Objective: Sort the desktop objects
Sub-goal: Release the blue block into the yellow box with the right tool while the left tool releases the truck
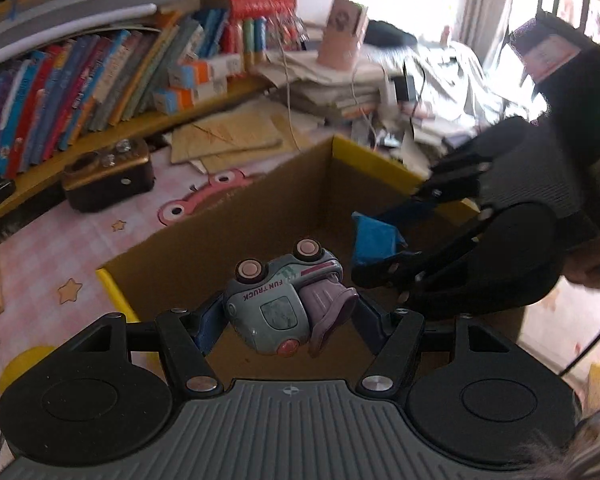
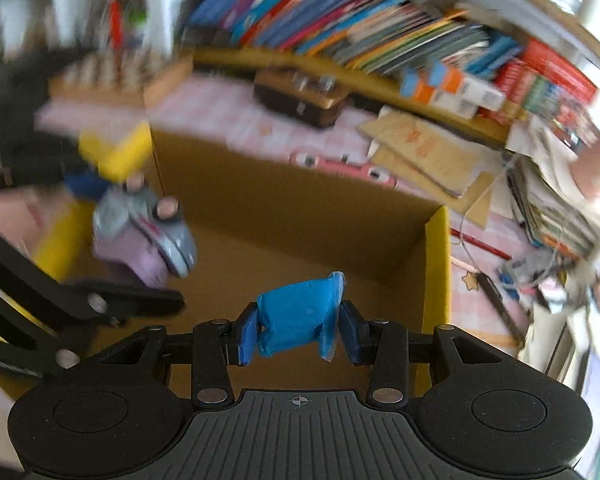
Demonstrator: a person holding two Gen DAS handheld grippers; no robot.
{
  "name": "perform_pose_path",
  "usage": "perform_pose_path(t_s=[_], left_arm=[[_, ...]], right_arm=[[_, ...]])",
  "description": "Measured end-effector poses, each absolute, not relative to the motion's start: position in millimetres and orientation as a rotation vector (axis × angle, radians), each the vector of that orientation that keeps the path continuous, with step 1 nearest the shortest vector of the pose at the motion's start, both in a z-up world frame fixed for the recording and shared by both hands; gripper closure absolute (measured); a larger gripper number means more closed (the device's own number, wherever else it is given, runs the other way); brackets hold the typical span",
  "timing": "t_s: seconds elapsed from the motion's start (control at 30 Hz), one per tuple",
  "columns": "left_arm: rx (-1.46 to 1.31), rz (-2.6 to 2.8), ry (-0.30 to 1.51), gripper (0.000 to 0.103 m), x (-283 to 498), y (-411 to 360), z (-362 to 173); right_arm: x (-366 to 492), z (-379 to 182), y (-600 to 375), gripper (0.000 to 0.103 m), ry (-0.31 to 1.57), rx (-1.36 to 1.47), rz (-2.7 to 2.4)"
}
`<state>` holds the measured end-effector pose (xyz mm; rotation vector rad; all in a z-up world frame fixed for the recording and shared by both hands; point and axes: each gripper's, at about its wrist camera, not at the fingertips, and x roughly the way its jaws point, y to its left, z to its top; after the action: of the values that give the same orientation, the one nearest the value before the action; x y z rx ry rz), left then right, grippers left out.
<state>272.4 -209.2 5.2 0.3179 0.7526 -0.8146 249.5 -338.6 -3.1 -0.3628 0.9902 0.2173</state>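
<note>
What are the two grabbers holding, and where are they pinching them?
The left gripper pinches a toy truck by its sides. The right gripper squeezes a blue packet by its two ends. Both hang over the cardboard box.

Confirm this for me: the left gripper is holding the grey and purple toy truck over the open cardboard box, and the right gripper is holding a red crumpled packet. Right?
Not quite. The crumpled packet in the right gripper is blue, not red, as the right wrist view shows. The left gripper does hold the grey and purple toy truck over the open cardboard box.
</note>
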Motion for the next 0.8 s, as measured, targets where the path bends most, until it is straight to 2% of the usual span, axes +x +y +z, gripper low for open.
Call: perform_pose_path(t_s=[0.2, 0.37, 0.8], left_arm=[[0.437, -0.837, 0.815, 0.039, 285, -234, -11], [0.422, -0.830, 0.892, 0.039, 296, -238, -17], [0.441, -0.840, 0.928, 0.039, 301, -245, -22]], right_arm=[[263, -38, -332, 0.062, 1.083, -0.531, 0.319], [267, -45, -323, 0.062, 1.097, -0.631, 0.377], [270, -60, -325, 0.062, 1.156, -0.754, 0.431]])
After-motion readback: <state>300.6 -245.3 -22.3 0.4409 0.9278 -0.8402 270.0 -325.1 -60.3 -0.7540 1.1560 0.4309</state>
